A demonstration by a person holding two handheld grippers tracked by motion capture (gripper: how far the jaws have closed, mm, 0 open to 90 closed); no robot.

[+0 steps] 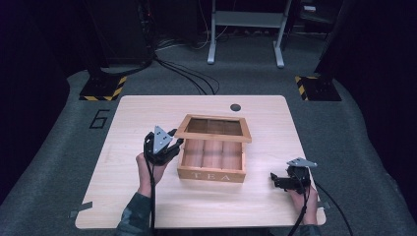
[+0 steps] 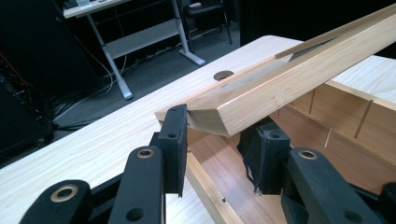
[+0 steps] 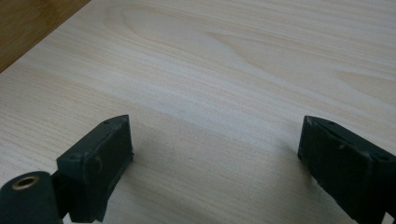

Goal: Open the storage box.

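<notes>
The rigid, light wooden lid (image 2: 299,79) is pinched at its corner by the left gripper (image 2: 212,154); the glazed panel is judged fragile; the right gripper (image 3: 212,154) is spread, empty.

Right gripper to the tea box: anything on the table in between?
Nothing visible. The right gripper sits open over bare table, apart from the tea box on its right side. The stretch between them holds no object. The left gripper is at the lid corner on the far side, not in that path.
</notes>
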